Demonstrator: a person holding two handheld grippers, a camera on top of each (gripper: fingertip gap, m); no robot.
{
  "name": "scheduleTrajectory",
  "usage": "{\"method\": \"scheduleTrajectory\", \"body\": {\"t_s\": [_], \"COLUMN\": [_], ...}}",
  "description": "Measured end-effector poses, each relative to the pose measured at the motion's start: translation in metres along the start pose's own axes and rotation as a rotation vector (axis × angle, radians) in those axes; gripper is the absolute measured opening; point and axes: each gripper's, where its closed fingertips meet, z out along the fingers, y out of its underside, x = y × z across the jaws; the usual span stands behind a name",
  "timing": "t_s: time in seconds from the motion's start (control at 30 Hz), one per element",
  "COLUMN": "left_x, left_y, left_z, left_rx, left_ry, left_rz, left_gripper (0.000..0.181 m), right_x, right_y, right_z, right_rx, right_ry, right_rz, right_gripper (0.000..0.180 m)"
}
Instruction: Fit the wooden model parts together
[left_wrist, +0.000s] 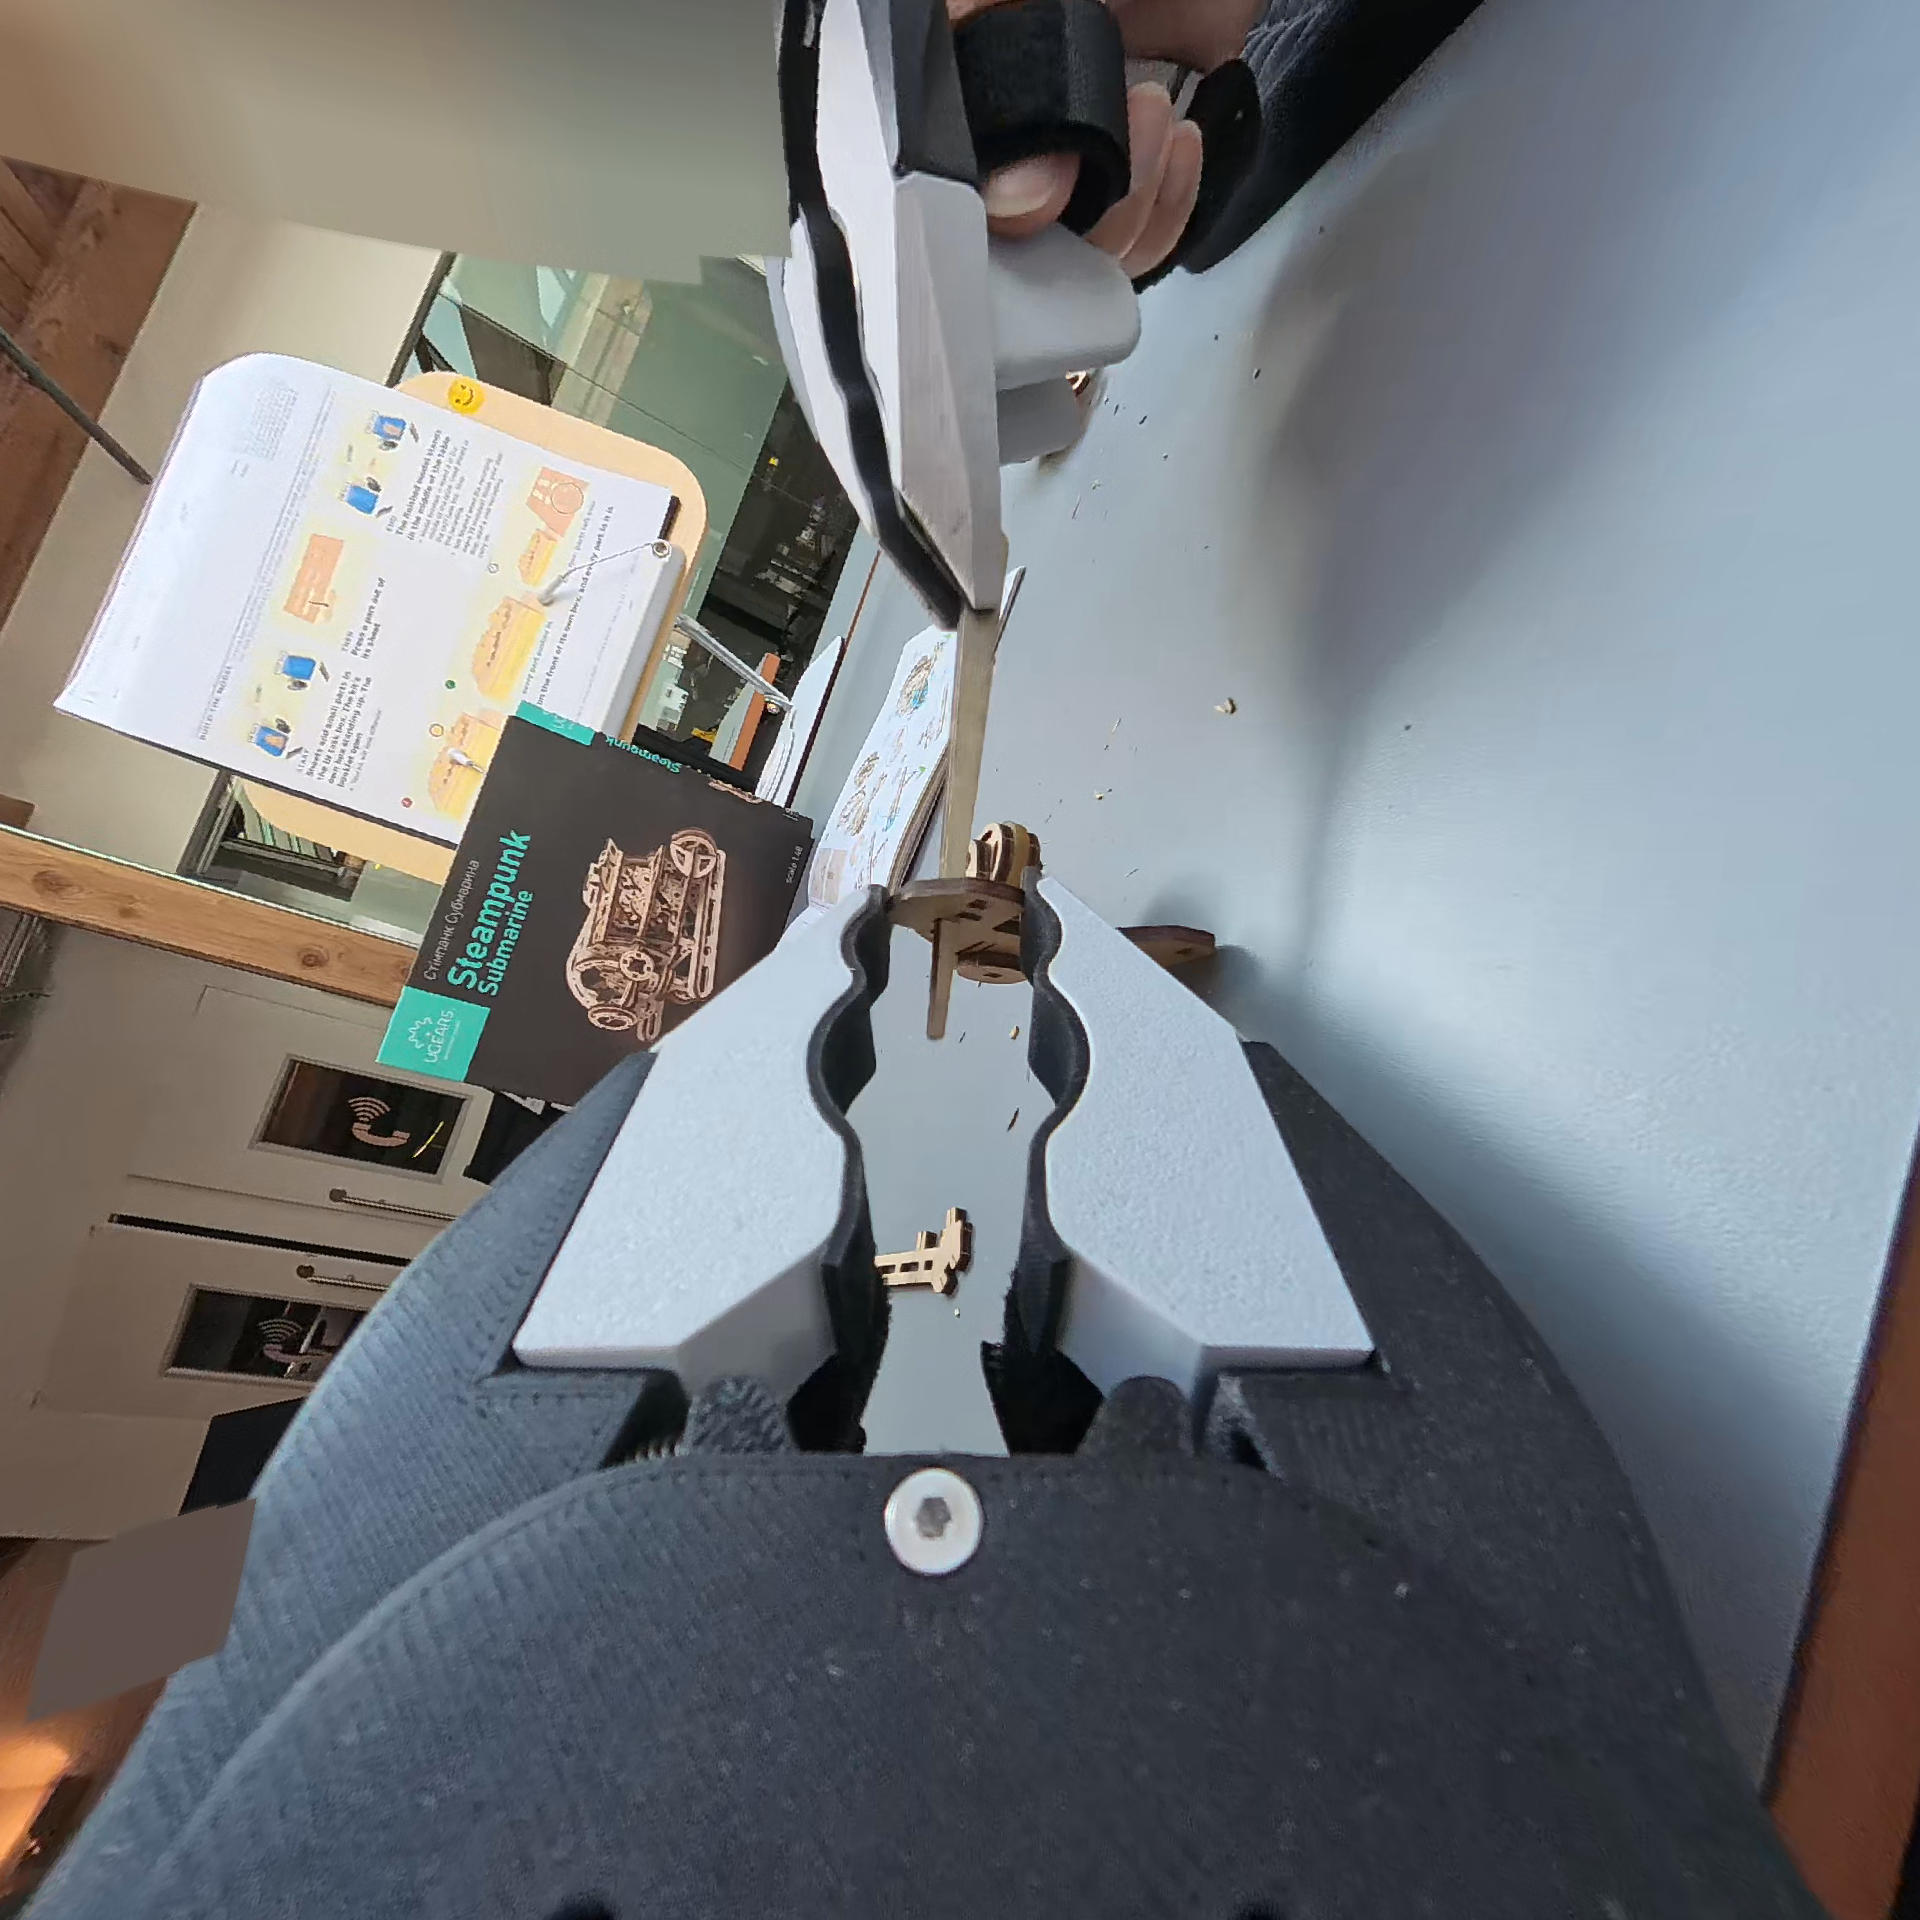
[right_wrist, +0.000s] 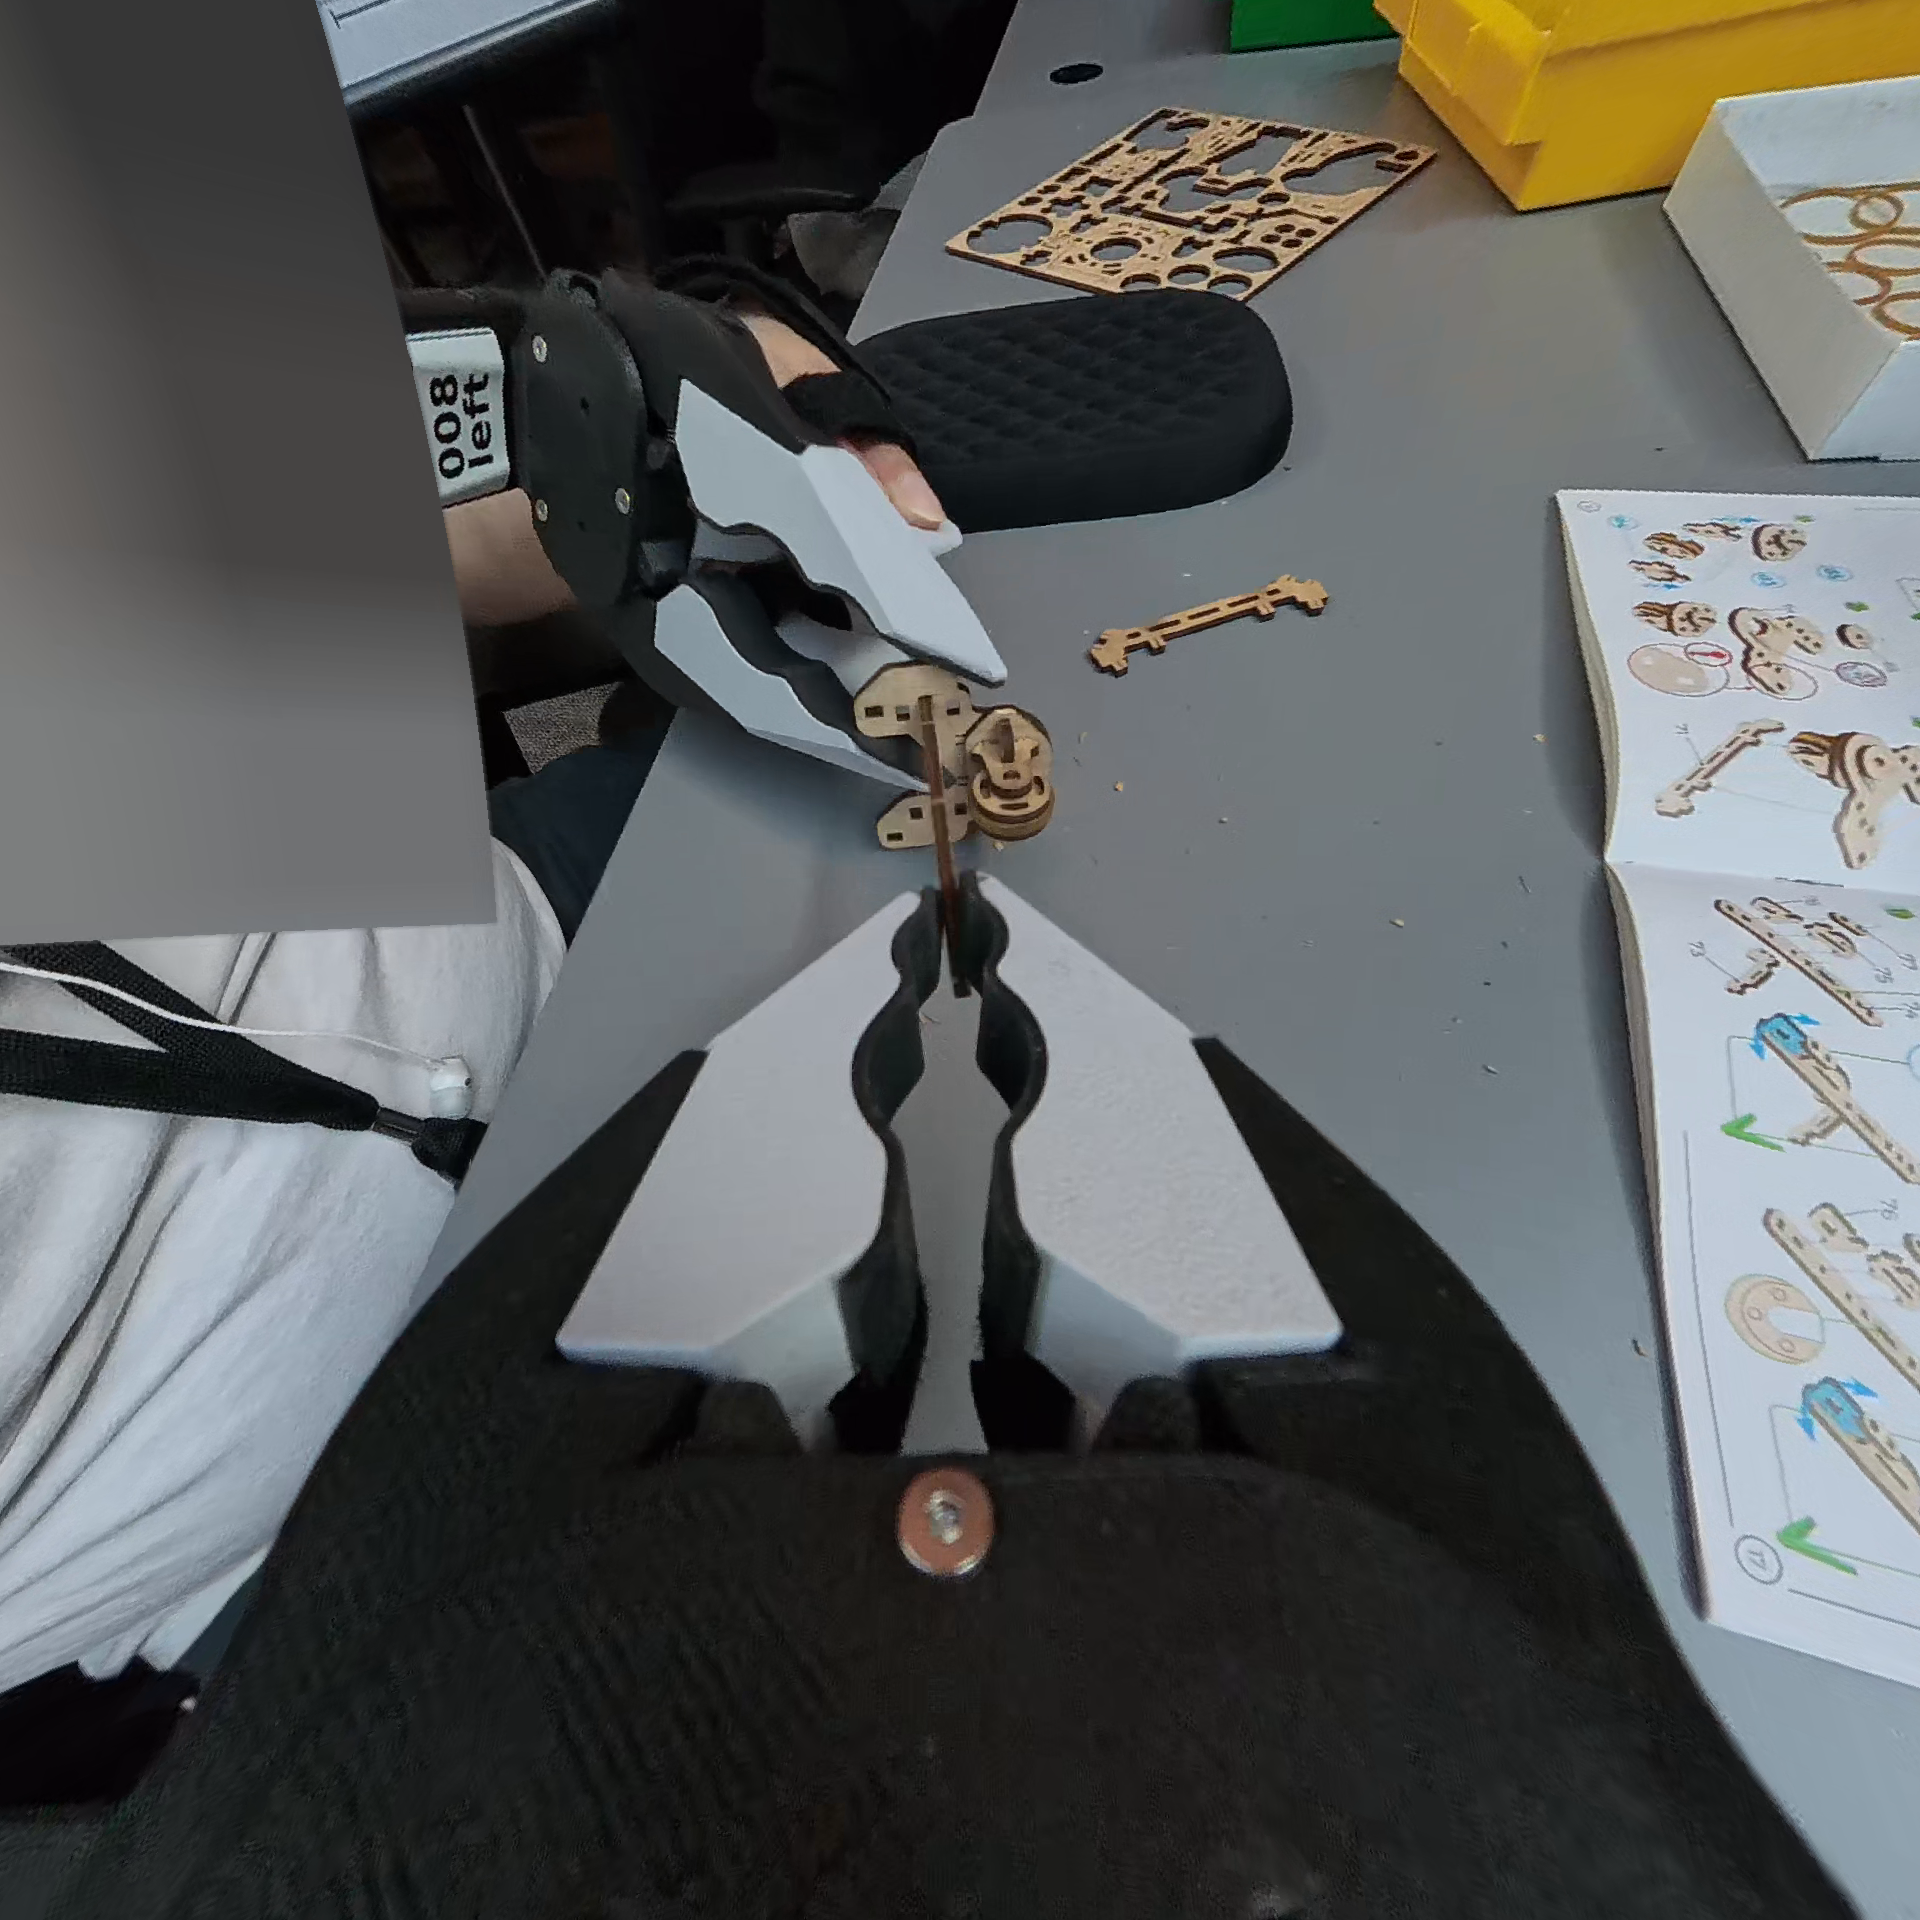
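Grey and scattered with wood crumbs, the surface (left_wrist: 1507, 727) fills the right side of the left wrist view, with an instruction booklet on a stand (left_wrist: 364, 592) and a dark kit box (left_wrist: 603, 914) behind. At the tips of the left hand-held gripper (left_wrist: 961, 920), which are closed on it, sits a small wooden sub-assembly (left_wrist: 971, 914), a slotted plate carrying a round wheel-like piece. From above, the right hand-held gripper (left_wrist: 971, 582) holds a thin wooden strip (left_wrist: 966, 748) that runs down through the plate's slot. One loose wooden bit (left_wrist: 925, 1257) lies on the surface between the left fingers.

Turning to the right wrist view, the right hand-held gripper (right_wrist: 951, 920) is clamped on the strip's (right_wrist: 943, 790) near end, and the strip crosses the sub-assembly (right_wrist: 935, 758) held by the left hand-held gripper (right_wrist: 951, 727) just above the surface (right_wrist: 1351, 831). Farther off lie a long notched part (right_wrist: 1210, 621), an emptied part sheet (right_wrist: 1184, 197) and an open booklet (right_wrist: 1766, 1039).

Pushing off-axis looks like the main risk: the thin strip could bend or snap, or the plate could twist out of the light tip grip and drop.
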Motion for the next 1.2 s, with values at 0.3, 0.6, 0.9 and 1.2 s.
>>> {"method": "scheduleTrajectory", "body": {"t_s": [0.3,0.6,0.9,1.2], "left_x": [0.0,0.001,0.001,0.003], "left_y": [0.001,0.001,0.002,0.002], "left_z": [0.001,0.001,0.001,0.0], "left_rx": [0.001,0.008,0.009,0.018], "left_ry": [0.01,0.016,0.022,0.022], "left_rz": [-0.023,-0.028,-0.039,-0.032], "left_gripper": [0.023,0.023,0.023,0.023], "right_x": [0.002,-0.004,-0.005,-0.007], "right_y": [-0.006,-0.004,-0.009,-0.003], "right_z": [-0.006,0.005,0.006,0.004], "right_rx": [0.05,0.003,0.005,-0.003], "right_ry": [-0.021,-0.025,-0.016,-0.031], "right_rz": [0.038,-0.014,-0.036,-0.014], "right_gripper": [0.001,0.002,0.002,0.002]}}
